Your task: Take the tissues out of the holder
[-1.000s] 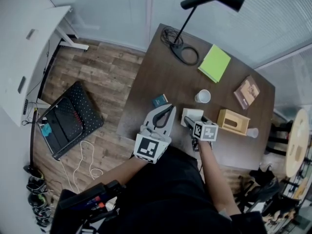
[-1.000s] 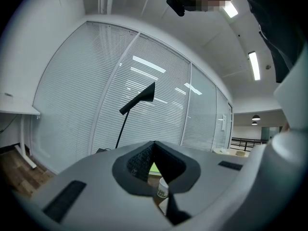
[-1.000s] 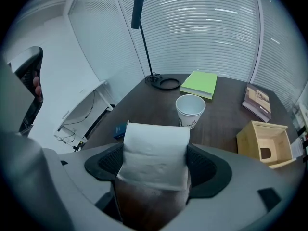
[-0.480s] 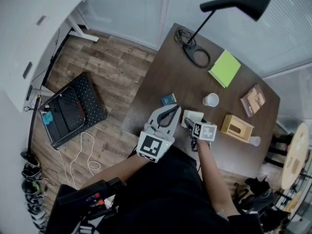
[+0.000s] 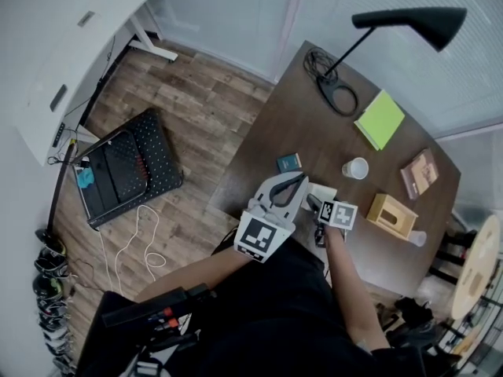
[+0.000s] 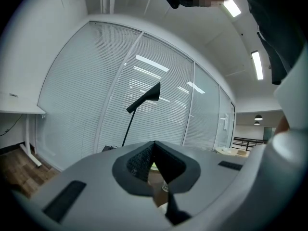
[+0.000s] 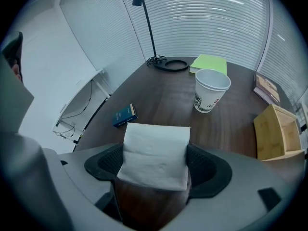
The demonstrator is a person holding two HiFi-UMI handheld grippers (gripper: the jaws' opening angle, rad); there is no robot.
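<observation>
A white stack of tissues [image 7: 155, 150] sits between the pads of my right gripper [image 7: 154, 170], which is shut on it just above the dark table [image 7: 168, 100]. In the head view the tissues [image 5: 321, 194] show in front of the right gripper [image 5: 313, 202], left of the wooden tissue holder [image 5: 391, 215]. The holder [image 7: 275, 131] stands to the right and looks empty inside. My left gripper [image 5: 301, 179] hangs beside the right one, shut with nothing in it. In its own view the left gripper [image 6: 154, 147] tilts up at the window blinds.
On the table are a paper cup [image 7: 211, 90], a small blue box [image 7: 125, 115], a green notebook [image 7: 208, 63], a brown book [image 5: 419, 172] and a black lamp base [image 7: 169, 64] with its cable. A white desk [image 5: 71, 61] and a black perforated panel [image 5: 126, 171] lie left, on the wooden floor.
The head view has swung, so the table now sits further right in the picture. Both grippers keep much the same pose, and the right one still holds the tissues.
</observation>
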